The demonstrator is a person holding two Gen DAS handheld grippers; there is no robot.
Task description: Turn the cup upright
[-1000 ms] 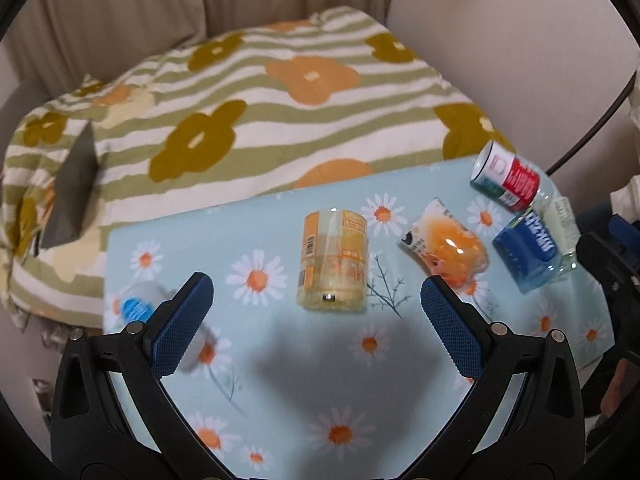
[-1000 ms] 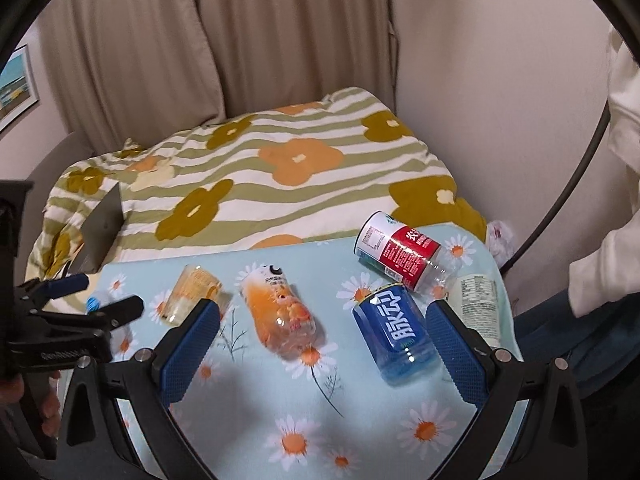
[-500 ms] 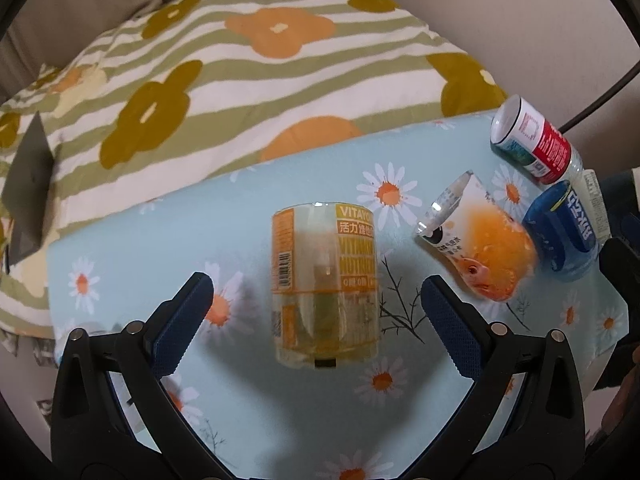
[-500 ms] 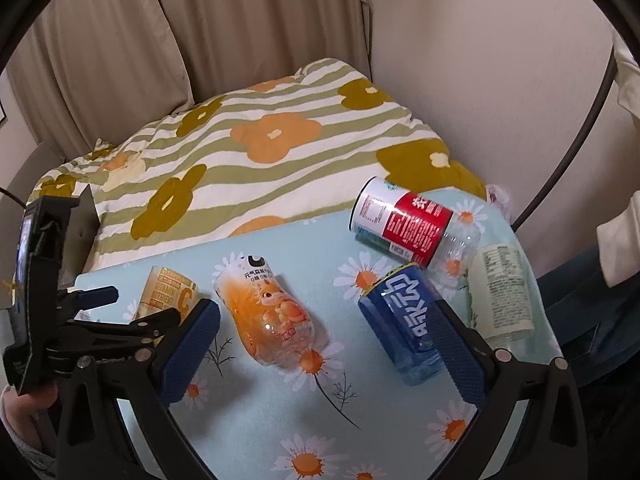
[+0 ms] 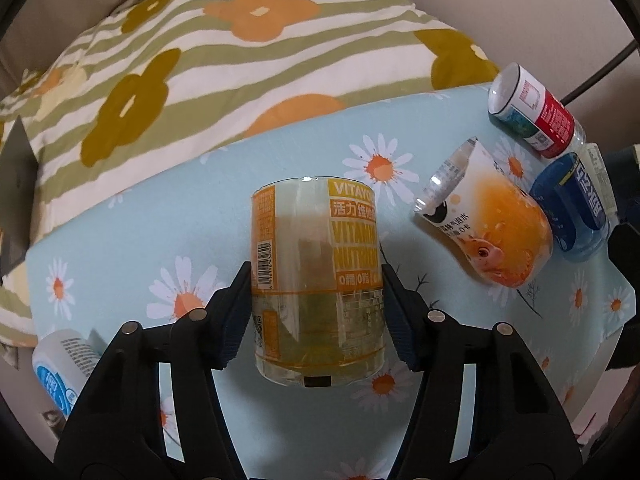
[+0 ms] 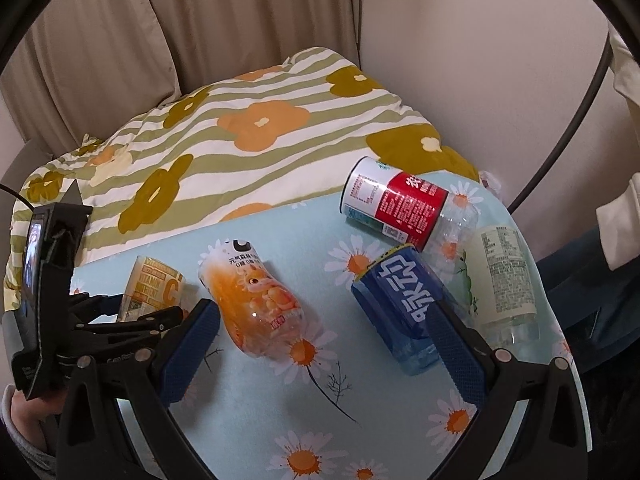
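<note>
A clear cup with a yellow vitamin label [image 5: 316, 276] lies on its side on the daisy-print table [image 5: 168, 232]. My left gripper [image 5: 316, 312] is shut on it, one blue pad against each side of its lower half. In the right wrist view the same cup [image 6: 154, 292] shows at the left, held by the left gripper [image 6: 140, 320]. My right gripper [image 6: 324, 352] is open and empty above the table, between an orange cup [image 6: 260, 300] and a blue cup [image 6: 404, 304], both lying on their sides.
A red-and-white cup [image 6: 396, 204] and a pale green-label cup [image 6: 504, 276] lie at the right, by the table edge. A blue-and-white cup [image 5: 60, 372] lies at the front left. A striped flowered quilt [image 6: 248, 128] lies behind the table, with wall and curtain beyond.
My left gripper has moved forward and down onto the yellow cup and closed on its sides. My right gripper has drifted slightly closer to the table and stays open.
</note>
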